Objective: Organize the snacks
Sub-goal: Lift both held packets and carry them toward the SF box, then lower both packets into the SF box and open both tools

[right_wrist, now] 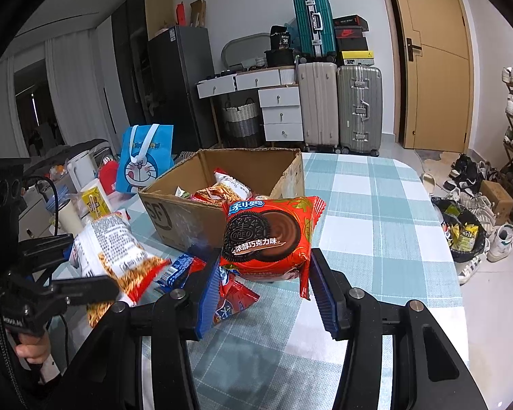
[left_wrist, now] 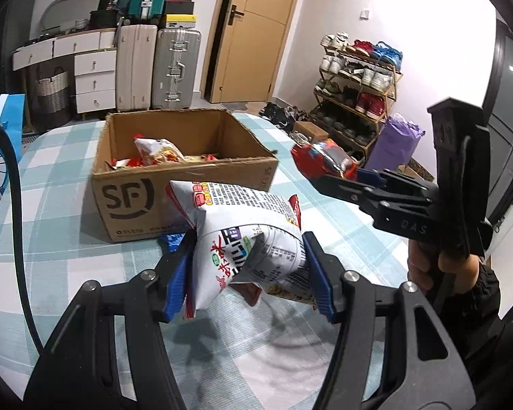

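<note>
Two snack packs held clear of the tabletop (right_wrist: 386,205), both short of the cardboard box (left_wrist: 184,171).

The left gripper (left_wrist: 248,266) has its fingers clamped on a puffy white snack bag (left_wrist: 242,229), the right gripper (right_wrist: 263,283) on a red Oreo pack (right_wrist: 270,235); both are lifted, presumably to clear the box wall; only the right view shows loose packets (right_wrist: 184,270) at the box's near corner; the left view shows the box's inside.

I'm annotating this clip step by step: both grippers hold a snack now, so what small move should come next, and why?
Probably carry the left gripper with its white bag forward over the open box and release. The bag is clamped and clear of the table, the box sits just ahead with snacks already inside, and the right gripper holds an Oreo pack beside it.
</note>
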A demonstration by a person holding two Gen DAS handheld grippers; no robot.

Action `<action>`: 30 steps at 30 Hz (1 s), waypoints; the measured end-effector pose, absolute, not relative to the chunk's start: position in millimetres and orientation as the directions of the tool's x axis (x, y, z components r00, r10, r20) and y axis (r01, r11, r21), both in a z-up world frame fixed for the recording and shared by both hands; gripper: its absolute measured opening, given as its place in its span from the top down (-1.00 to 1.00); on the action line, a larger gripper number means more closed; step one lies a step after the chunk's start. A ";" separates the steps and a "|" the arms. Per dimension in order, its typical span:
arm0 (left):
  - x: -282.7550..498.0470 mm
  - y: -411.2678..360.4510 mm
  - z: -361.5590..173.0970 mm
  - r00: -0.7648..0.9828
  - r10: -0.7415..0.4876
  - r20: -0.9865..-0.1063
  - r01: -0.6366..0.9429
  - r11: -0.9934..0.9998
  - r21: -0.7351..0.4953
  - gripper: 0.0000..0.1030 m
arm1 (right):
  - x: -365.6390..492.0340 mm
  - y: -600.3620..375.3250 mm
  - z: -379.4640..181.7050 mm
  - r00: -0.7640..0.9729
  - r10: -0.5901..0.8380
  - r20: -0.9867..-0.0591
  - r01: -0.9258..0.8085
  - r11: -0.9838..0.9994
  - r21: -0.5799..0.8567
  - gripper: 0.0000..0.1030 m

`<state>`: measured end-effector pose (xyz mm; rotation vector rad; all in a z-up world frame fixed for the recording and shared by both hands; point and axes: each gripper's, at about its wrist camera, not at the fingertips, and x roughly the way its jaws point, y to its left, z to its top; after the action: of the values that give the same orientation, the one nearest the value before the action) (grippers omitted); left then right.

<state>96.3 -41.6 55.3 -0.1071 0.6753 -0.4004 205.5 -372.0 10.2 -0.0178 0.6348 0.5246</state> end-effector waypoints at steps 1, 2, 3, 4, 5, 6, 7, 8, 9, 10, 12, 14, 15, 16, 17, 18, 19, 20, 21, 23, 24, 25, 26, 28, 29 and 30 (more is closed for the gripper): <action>96.9 -42.4 56.0 0.710 -0.391 -0.585 0.322 0.920 -0.224 -0.11 | 205.7 -372.0 10.0 0.680 0.462 -0.569 -0.472 0.870 0.141 0.03; 100.0 -41.6 57.6 0.716 -0.385 -0.583 0.315 0.923 -0.222 -0.11 | 205.0 -372.4 10.0 0.681 0.463 -0.568 -0.474 0.869 0.141 0.03; 99.8 -39.5 59.0 0.719 -0.381 -0.581 0.311 0.924 -0.221 -0.11 | 205.5 -371.7 10.3 0.681 0.462 -0.568 -0.474 0.869 0.140 0.03; 99.9 -35.8 60.5 0.723 -0.378 -0.578 0.307 0.926 -0.222 -0.11 | 205.3 -371.7 10.5 0.684 0.462 -0.564 -0.471 0.871 0.140 0.03; 99.8 -31.7 63.0 0.729 -0.374 -0.574 0.300 0.927 -0.225 -0.11 | 205.8 -371.2 10.8 0.684 0.463 -0.563 -0.471 0.870 0.143 0.03; 101.4 -32.0 65.4 0.731 -0.372 -0.572 0.296 0.928 -0.225 -0.11 | 206.9 -370.3 11.4 0.683 0.465 -0.563 -0.472 0.870 0.147 0.03; 102.0 -30.0 67.4 0.734 -0.369 -0.570 0.293 0.929 -0.224 -0.11 | 208.2 -369.7 12.2 0.684 0.466 -0.562 -0.471 0.870 0.149 0.03; 102.3 -28.1 69.9 0.739 -0.364 -0.567 0.288 0.931 -0.223 -0.11 | 209.1 -369.1 12.9 0.685 0.466 -0.560 -0.470 0.870 0.150 0.03; 103.0 -27.5 72.0 0.742 -0.361 -0.565 0.285 0.933 -0.221 -0.11 | 209.8 -368.5 13.9 0.686 0.466 -0.558 -0.469 0.870 0.151 0.03; 102.9 -24.5 73.9 0.747 -0.356 -0.562 0.280 0.934 -0.220 -0.11 | 210.3 -368.1 15.0 0.689 0.465 -0.556 -0.467 0.871 0.151 0.03; 109.7 -25.6 78.0 0.752 -0.351 -0.557 0.270 0.936 -0.225 -0.11 | 210.5 -368.6 17.3 0.694 0.466 -0.548 -0.464 0.872 0.154 0.03; 110.2 -20.8 81.1 0.762 -0.342 -0.550 0.257 0.939 -0.228 -0.11 | 212.5 -368.9 19.7 0.702 0.462 -0.541 -0.454 0.877 0.160 0.03; 110.7 -18.4 83.0 0.766 -0.338 -0.547 0.252 0.940 -0.228 -0.11 | 214.3 -369.4 20.8 0.702 0.464 -0.540 -0.452 0.876 0.165 0.03; 115.5 -18.5 83.9 0.768 -0.335 -0.546 0.249 0.941 -0.227 -0.11 | 215.6 -369.9 21.7 0.702 0.466 -0.538 -0.451 0.876 0.171 0.03; 116.4 -16.4 85.7 0.772 -0.328 -0.544 0.243 0.944 -0.224 -0.11 | 217.0 -370.6 23.1 0.706 0.465 -0.534 -0.448 0.877 0.172 0.03; 117.8 -15.6 85.4 0.775 -0.323 -0.544 0.240 0.946 -0.220 -0.11 | 218.0 -370.8 24.2 0.709 0.463 -0.532 -0.445 0.879 0.171 0.03; 119.8 -15.3 86.4 0.778 -0.315 -0.544 0.236 0.949 -0.211 -0.11 | 219.1 -370.8 25.3 0.711 0.461 -0.531 -0.443 0.880 0.172 0.03; 121.1 -14.1 87.8 0.784 -0.303 -0.542 0.230 0.952 -0.200 -0.11 | 220.9 -371.6 25.9 0.711 0.462 -0.529 -0.442 0.880 0.175 0.03; 123.9 -13.8 87.5 0.786 -0.299 -0.541 0.226 0.954 -0.198 -0.11 | 221.9 -371.8 26.8 0.711 0.465 -0.528 -0.442 0.879 0.179 0.03; 131.4 -12.8 89.6 0.787 -0.293 -0.543 0.217 0.955 -0.201 -0.11 | 223.5 -371.8 28.2 0.712 0.467 -0.524 -0.441 0.879 0.184 0.03; 134.9 -12.0 90.5 0.789 -0.289 -0.542 0.211 0.956 -0.202 -0.11 | 224.5 -371.4 28.7 0.711 0.470 -0.523 -0.443 0.877 0.186 0.03; 137.9 -10.8 91.3 0.791 -0.283 -0.542 0.205 0.958 -0.200 -0.11 | 226.0 -370.7 29.4 0.708 0.475 -0.522 -0.446 0.875 0.190 0.03; 141.4 -10.2 92.1 0.794 -0.279 -0.541 0.200 0.959 -0.201 -0.11 | 228.5 -370.4 29.7 0.706 0.479 -0.522 -0.449 0.872 0.194 0.03; 148.6 -9.5 92.2 0.799 -0.272 -0.537 0.191 0.961 -0.202 -0.11 | 232.8 -367.6 30.4 0.702 0.481 -0.525 -0.452 0.871 0.193 0.03; 153.2 -8.9 92.0 0.800 -0.271 -0.536 0.188 0.961 -0.205 -0.11 | 234.9 -365.7 31.2 0.701 0.482 -0.525 -0.454 0.870 0.192 0.03; 156.5 -7.9 91.8 0.800 -0.270 -0.535 0.185 0.961 -0.208 -0.11 | 235.9 -364.5 31.3 0.699 0.484 -0.526 -0.456 0.869 0.193 0.03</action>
<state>156.5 -7.9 91.8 -0.1482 0.5950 -0.2448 235.9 -364.5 31.3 0.0486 0.5996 0.5241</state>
